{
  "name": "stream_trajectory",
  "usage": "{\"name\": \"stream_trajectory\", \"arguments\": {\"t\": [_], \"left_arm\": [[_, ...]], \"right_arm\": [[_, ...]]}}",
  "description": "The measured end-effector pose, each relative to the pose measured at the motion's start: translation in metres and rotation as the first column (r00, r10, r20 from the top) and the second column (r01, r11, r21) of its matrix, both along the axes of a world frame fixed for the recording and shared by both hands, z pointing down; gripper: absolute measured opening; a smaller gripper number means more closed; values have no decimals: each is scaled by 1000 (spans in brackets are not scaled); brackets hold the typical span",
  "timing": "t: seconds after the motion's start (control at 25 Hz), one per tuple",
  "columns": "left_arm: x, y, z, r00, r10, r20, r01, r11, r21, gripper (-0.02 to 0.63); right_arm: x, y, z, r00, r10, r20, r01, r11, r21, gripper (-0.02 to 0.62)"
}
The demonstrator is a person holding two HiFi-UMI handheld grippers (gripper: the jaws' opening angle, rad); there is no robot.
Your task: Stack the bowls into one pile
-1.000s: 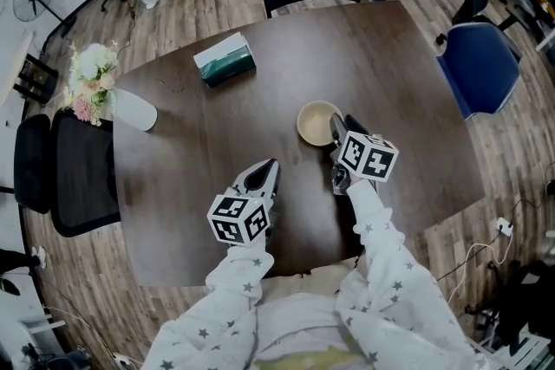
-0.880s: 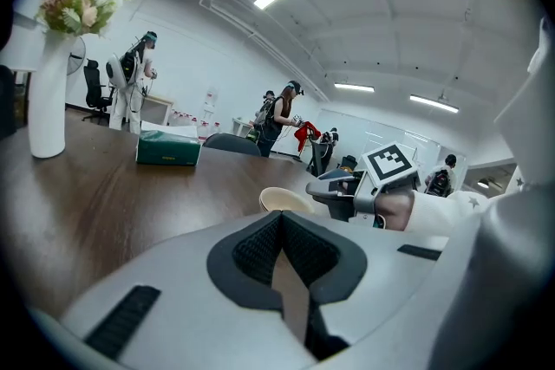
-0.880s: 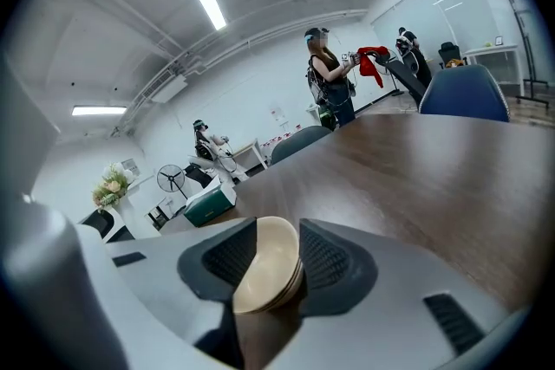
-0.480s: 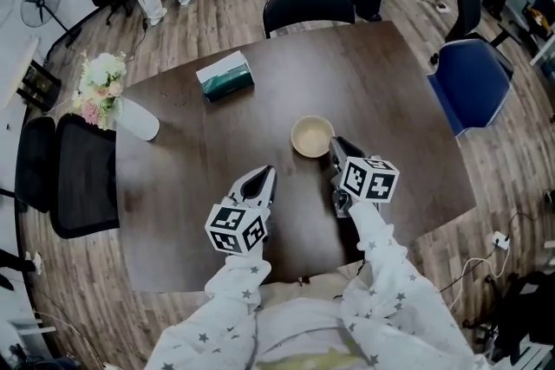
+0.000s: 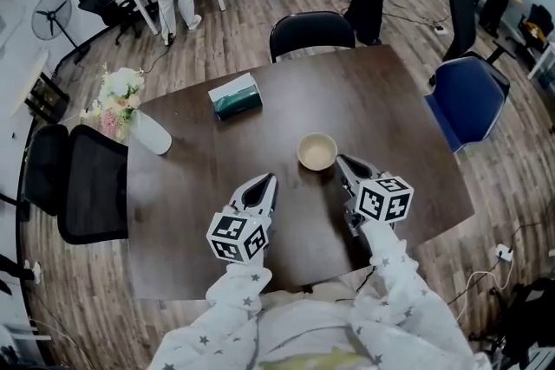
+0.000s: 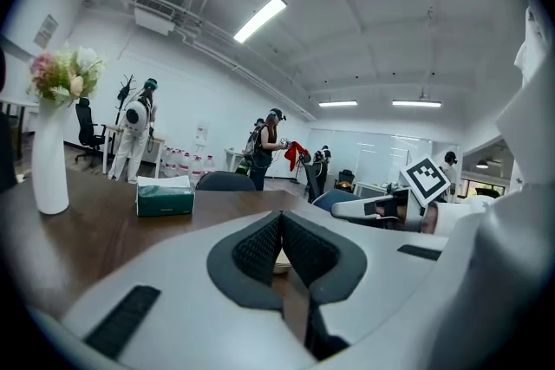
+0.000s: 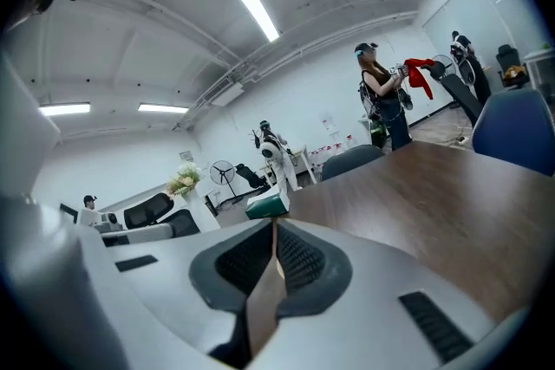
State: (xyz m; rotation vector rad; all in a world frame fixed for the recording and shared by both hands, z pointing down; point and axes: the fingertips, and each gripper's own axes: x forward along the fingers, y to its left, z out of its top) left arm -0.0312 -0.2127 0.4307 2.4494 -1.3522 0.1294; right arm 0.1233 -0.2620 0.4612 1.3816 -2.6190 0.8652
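Dark wood table fills the space below me, with a black chair at its 12 o'clock edge and a blue chair at 3 o'clock. One cream bowl sits upright near the table's middle; whether others are nested inside it I cannot tell.

My right gripper points toward 11 o'clock, its tip just beside the bowl at the bowl's 4 o'clock and not touching it. Its jaws have just been closing, and in the right gripper view the ribbed pads are pressed together with nothing caught between them.

My left gripper hangs at the bowl's 7 o'clock, apart from it and pointing toward 1 o'clock. In the left gripper view its pads meet at the tip and pinch nothing.

A green tissue box lies at the bowl's 10 o'clock, and a white vase of flowers stands at the table's 9 o'clock edge.
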Motion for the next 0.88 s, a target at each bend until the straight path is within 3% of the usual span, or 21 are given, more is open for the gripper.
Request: {"name": "stream_trajectory", "arguments": {"t": [0.24,0.6,0.88], "left_arm": [[-16,15,-16,1000,-3,22,2,999,42,25],[-27,29,-35,999,-27,39,23,994,104,25],[-36,28,-52,996,-66,51,57,986,158,26]], "right_arm": [[0,21,-19,1000,-19,-7,20,997,68,28],[4,49,-51,997,44,66,-56,980,189,26],[1,55,-72,998,46,38,-54,961,271,21]]}}
